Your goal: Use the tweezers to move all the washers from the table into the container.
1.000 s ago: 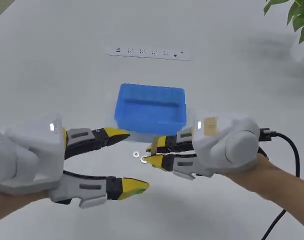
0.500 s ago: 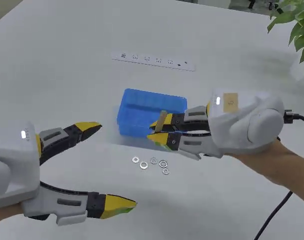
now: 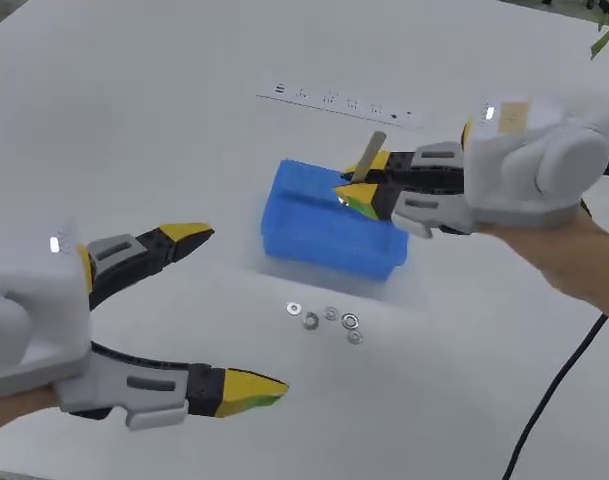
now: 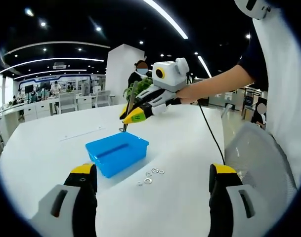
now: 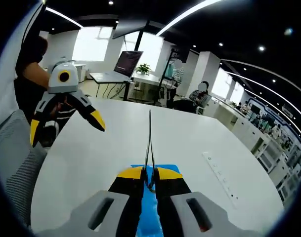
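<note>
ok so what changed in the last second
The right gripper, shut on the tweezers, lifted away from the washers on the table and moved over the blue container. Whether the tweezers carry a washer is too small to tell. The left gripper stayed open; five washers remain on the table.

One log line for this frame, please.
right gripper shut on tweezers, over container | left gripper open, empty, above table | washers on table beside container | washer in tweezers: cannot tell
</note>
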Demonstrator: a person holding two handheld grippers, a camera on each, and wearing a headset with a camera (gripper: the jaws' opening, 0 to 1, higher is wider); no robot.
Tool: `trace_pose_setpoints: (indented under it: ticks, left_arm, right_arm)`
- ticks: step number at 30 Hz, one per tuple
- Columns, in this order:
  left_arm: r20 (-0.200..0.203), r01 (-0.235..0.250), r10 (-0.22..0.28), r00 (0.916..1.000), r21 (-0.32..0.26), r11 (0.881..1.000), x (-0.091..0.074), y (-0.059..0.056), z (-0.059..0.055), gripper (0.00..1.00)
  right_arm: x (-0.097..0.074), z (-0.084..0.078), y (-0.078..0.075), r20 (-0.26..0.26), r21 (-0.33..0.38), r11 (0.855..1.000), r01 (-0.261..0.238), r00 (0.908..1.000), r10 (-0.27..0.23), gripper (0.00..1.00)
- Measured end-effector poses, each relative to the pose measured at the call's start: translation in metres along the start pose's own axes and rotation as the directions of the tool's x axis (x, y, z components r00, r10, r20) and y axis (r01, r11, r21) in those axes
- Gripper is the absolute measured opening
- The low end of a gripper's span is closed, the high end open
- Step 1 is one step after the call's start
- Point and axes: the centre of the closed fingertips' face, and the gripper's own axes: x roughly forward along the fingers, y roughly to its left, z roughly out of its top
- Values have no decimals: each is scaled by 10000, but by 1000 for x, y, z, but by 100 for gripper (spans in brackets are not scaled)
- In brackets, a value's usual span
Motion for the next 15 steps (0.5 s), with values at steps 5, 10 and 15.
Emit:
trace_pose_setpoints:
  ticks: [5,10,15]
  left_arm:
    - [147,-143,150,9998,-419,9990,-6,7,2,100]
    - [-230,-332,321,9992,-473,9983,-8,16,-9,100]
    - [-430,-809,782,9960,-645,9946,-9,32,-14,100]
  right_arm:
    - [23,-18,-6,127,299,9992,-265,9996,261,9]
    - [41,-43,-5,-294,492,9974,-529,9981,544,9]
    - [49,-58,-7,-403,754,9957,-545,9975,576,9]
